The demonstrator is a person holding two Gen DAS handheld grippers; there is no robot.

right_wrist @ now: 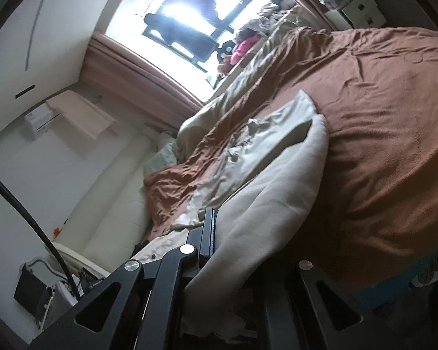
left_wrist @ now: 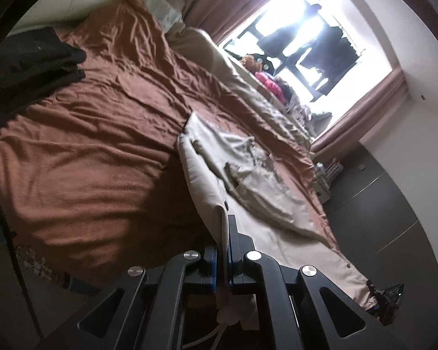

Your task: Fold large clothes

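Observation:
A large cream garment (left_wrist: pixel 257 180) lies spread on the brown bedcover (left_wrist: pixel 102 134), and its near edge is lifted off the bed. My left gripper (left_wrist: pixel 225 218) is shut on that edge, with cloth pinched between the blue pads and hanging down behind them. In the right wrist view the same cream garment (right_wrist: pixel 265 180) drapes over my right gripper (right_wrist: pixel 214 215), which is shut on another part of its edge. The cloth hides the right gripper's right finger. Small dark buttons show along the hem in both views.
A folded dark garment (left_wrist: pixel 41 58) sits on the far left of the bed. A beige quilt (left_wrist: pixel 248 87) and a pile of clothes lie along the window side. Curtains (left_wrist: pixel 362 113), a bright window, grey cabinets (left_wrist: pixel 388 204) and white bedside boxes (right_wrist: pixel 356 8) surround the bed.

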